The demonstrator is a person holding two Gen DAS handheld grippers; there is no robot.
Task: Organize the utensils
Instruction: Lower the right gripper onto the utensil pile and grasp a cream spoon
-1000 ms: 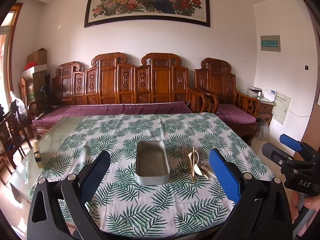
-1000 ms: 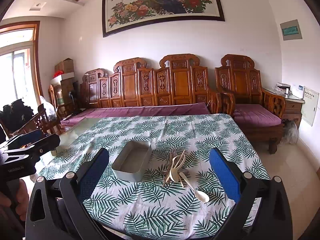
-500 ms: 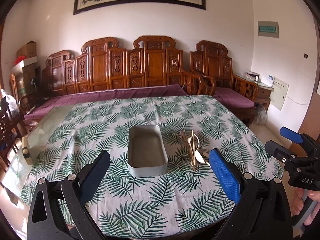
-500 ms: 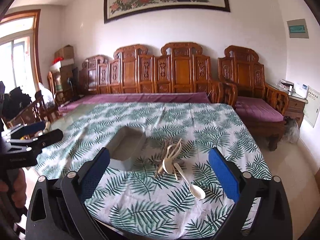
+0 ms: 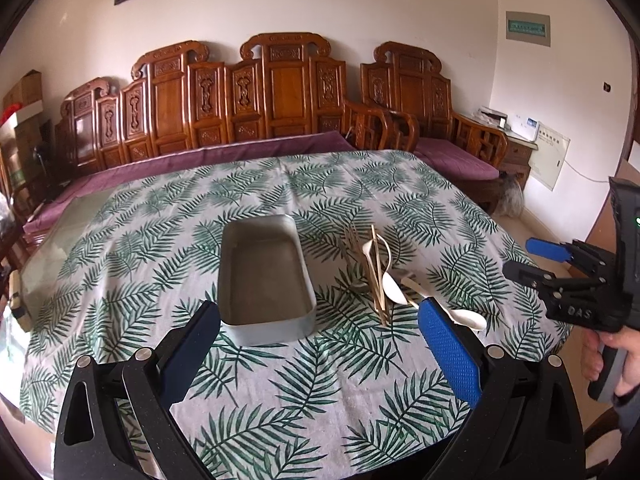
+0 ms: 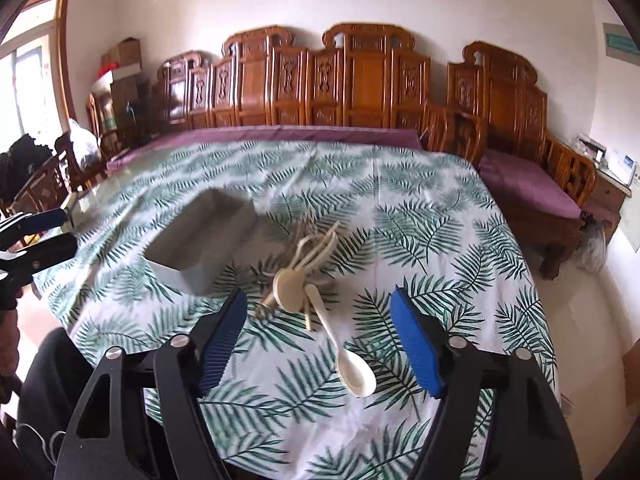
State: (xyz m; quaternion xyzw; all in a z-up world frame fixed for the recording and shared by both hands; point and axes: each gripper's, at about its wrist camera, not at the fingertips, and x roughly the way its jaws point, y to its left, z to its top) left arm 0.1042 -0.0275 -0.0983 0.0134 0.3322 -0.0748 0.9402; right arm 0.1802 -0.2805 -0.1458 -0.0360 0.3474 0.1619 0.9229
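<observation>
Utensils [image 6: 308,276] heaped ahead of right claw [image 6: 316,340] | both claws released | tray [image 5: 264,276] beside heap

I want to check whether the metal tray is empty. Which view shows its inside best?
The left wrist view: the metal tray sits centred and sharp, its whole bare floor visible. The right wrist view shows it blurred and off to the left, seen obliquely.

Both wrist views over table [image 5: 280,400]

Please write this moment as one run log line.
left gripper: open, empty | right gripper: open, above spoon | metal tray: empty
</observation>
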